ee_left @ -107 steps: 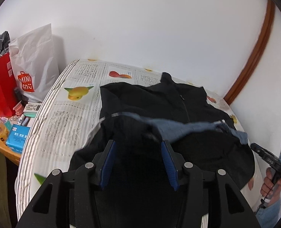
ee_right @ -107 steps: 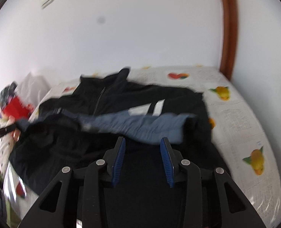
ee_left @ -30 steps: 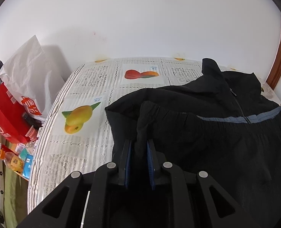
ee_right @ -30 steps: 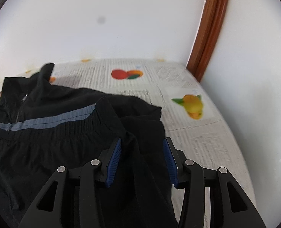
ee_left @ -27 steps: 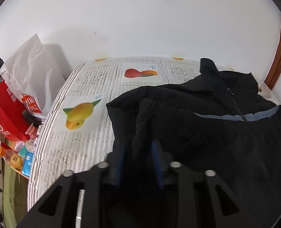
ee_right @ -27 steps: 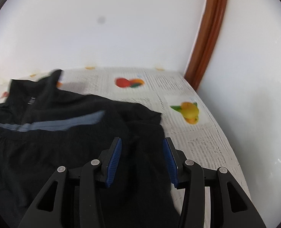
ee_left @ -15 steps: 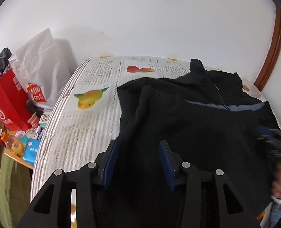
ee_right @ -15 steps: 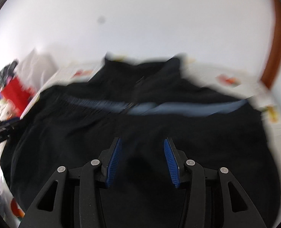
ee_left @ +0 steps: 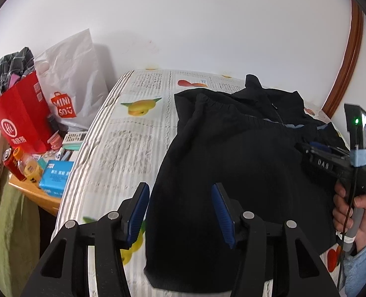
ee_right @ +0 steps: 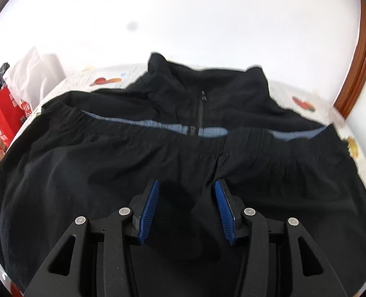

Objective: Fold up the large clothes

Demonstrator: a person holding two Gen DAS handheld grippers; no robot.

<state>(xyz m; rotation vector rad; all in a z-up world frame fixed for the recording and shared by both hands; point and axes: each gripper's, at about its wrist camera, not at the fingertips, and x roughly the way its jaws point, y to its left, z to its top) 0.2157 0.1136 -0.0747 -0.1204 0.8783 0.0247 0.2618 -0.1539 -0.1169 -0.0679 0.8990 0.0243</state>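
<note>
One black jacket (ee_right: 183,153) on one bed (ee_left: 123,148); two shopping bags, one red (ee_left: 22,121), one white (ee_left: 71,86); two grippers.

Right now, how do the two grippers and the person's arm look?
The left gripper and the right gripper have matte black angular frames with silver screws and ribbed blue pads. In the left wrist view the right gripper also shows white lettering, a green light and a thin black cable. The sleeve is light blue.
</note>
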